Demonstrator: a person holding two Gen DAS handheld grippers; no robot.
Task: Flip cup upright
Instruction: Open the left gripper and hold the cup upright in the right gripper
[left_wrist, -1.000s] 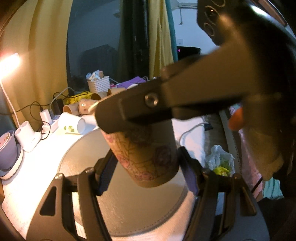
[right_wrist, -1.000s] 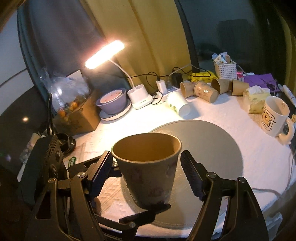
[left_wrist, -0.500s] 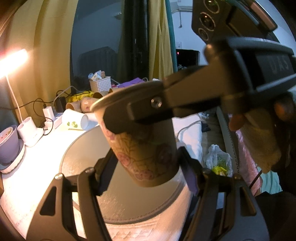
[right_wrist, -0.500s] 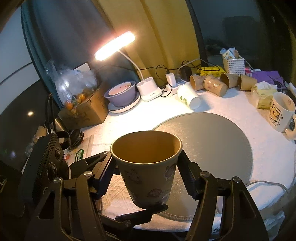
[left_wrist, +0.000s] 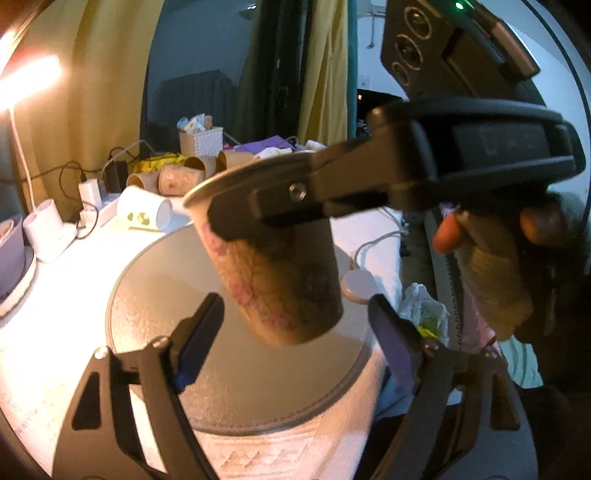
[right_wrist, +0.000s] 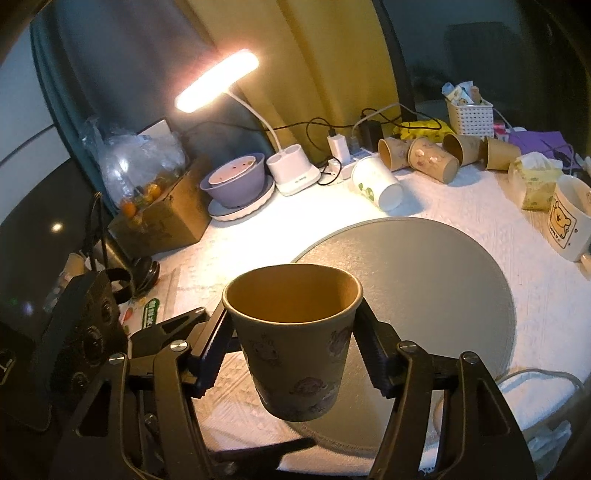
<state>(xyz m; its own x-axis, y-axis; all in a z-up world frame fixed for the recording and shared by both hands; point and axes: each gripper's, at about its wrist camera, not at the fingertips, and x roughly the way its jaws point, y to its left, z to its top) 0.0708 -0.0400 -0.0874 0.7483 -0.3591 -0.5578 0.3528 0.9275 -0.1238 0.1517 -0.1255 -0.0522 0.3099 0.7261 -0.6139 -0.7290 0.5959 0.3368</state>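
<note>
My right gripper (right_wrist: 295, 350) pinches the cup (right_wrist: 293, 339) mouth-up above the mat (right_wrist: 424, 280), left gripper (left_wrist: 295, 332) spread wide below it, so I'd lower it level, base flat on the mat, before letting go

lamp (right_wrist: 218, 81): lit, back left
mug (right_wrist: 567, 218): bear print, rt edge
spare cups (right_wrist: 432, 158): on sides, back
mat (right_wrist: 424, 273): grey, round
</note>
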